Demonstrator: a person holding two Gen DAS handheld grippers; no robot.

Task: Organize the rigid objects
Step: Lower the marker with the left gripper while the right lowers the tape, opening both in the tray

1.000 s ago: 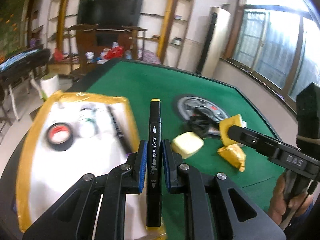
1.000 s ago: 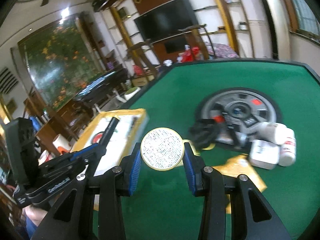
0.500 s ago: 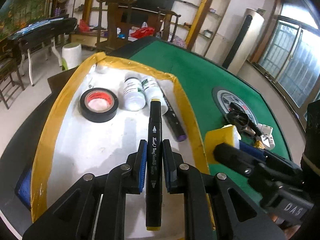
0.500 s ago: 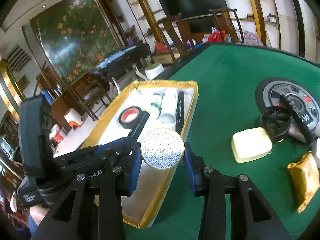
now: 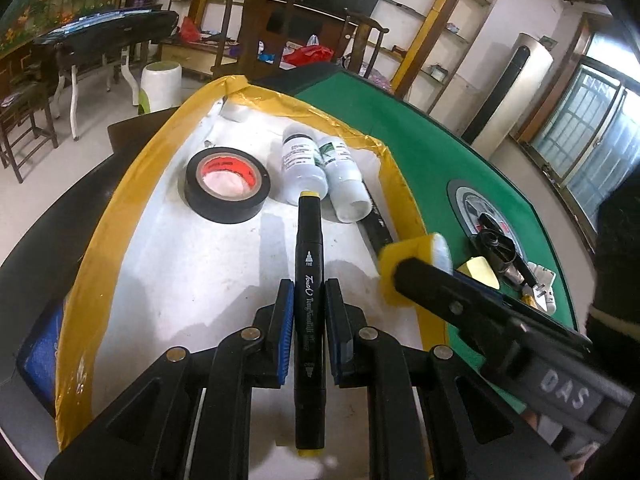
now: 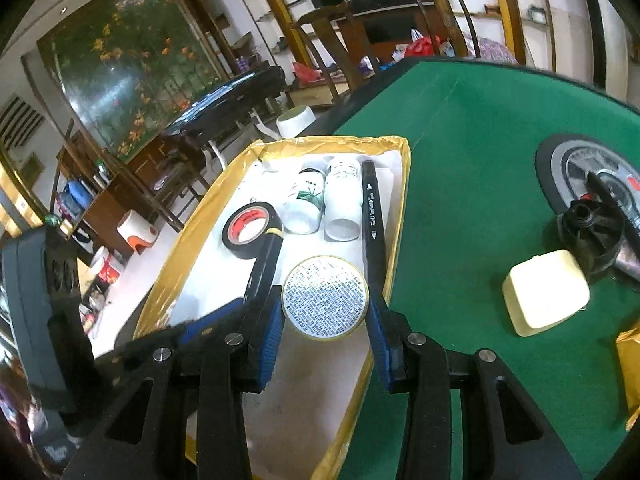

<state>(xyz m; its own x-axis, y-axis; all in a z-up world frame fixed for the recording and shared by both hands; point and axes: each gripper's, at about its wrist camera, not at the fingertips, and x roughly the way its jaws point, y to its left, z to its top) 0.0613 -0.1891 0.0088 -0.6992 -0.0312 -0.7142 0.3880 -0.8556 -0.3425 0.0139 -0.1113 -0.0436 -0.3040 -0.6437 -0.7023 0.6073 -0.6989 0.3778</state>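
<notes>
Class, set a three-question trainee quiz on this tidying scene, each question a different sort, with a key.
1. True or false: the left gripper holds a black marker over the yellow-rimmed tray.
2. The right gripper holds: A) tape roll, B) round tin, C) white bottle.
3. Fill in: beside the black tape roll in the tray lie ___ white bottles.

Key: 1 true; 2 B; 3 two.

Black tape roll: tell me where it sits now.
The black tape roll lies flat inside the gold-rimmed tray, left of two white bottles in the left wrist view.
</notes>
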